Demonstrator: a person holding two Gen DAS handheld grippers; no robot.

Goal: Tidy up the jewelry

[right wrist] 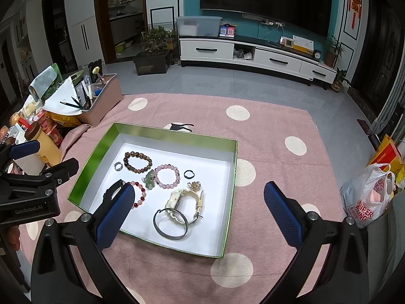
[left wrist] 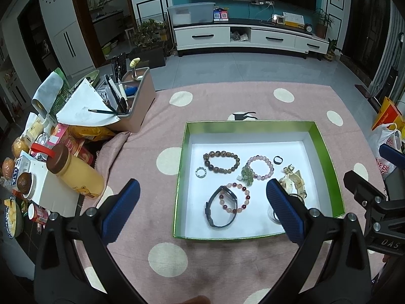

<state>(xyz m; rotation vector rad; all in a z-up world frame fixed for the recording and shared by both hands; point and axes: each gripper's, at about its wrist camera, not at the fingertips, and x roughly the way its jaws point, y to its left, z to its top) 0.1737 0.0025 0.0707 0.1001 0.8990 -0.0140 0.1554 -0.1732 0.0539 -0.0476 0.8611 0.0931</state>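
Note:
A green-walled box (left wrist: 184, 152) (right wrist: 229, 202) with a white floor lies on the pink dotted cloth. It holds a brown bead bracelet (left wrist: 221, 161) (right wrist: 138, 162), a pink bead bracelet (left wrist: 260, 167) (right wrist: 167, 176), a red-and-pink bead bracelet (left wrist: 236, 197) (right wrist: 140, 195), a black band (left wrist: 220, 209), a green charm (left wrist: 246, 174) (right wrist: 149, 177), a small ring (left wrist: 200, 172) (right wrist: 118, 166), a black ring (left wrist: 278, 159) (right wrist: 188, 174), a cream watch (right wrist: 183, 202) and a metal bangle (right wrist: 170, 224). My left gripper (left wrist: 202, 195) is open above the box's near edge. My right gripper (right wrist: 200, 197) is open above the box's right half. Both are empty.
A pink desk organizer (left wrist: 136, 96) (right wrist: 103, 96) with pens stands at the back left. A yellow bottle (left wrist: 76, 172) and snack packets crowd the left edge. A plastic bag (right wrist: 367, 197) sits at the right edge.

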